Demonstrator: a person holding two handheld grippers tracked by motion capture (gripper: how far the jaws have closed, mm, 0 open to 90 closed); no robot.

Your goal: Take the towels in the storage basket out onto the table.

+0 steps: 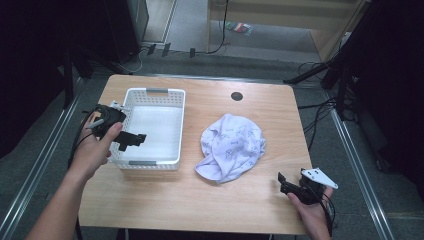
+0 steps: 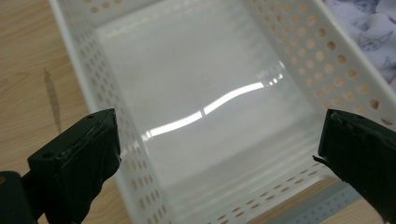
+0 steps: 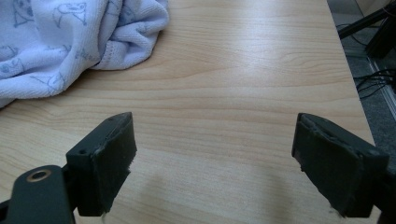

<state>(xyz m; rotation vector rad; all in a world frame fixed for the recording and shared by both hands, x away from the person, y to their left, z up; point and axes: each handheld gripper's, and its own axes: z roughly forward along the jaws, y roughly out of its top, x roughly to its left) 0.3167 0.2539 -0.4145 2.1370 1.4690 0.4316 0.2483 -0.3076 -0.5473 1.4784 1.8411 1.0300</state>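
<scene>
A crumpled pale lilac towel (image 1: 231,146) with a small printed pattern lies on the wooden table, right of centre. A white perforated basket (image 1: 150,95) sits at the left and holds nothing. My left gripper (image 1: 135,139) hovers over the basket's left wall, jaws spread wide; in the left gripper view (image 2: 219,154) the basket's bare floor (image 2: 196,88) lies between them. My right gripper (image 1: 284,183) is low near the table's front right corner, open, with bare wood between its jaws (image 3: 212,163). The towel (image 3: 60,37) lies ahead and to the left in the right gripper view.
A round black cable port (image 1: 237,96) sits in the table top near the far edge. Metal floor rails run along both sides of the table. Cables and dark stands crowd the floor at the right and back.
</scene>
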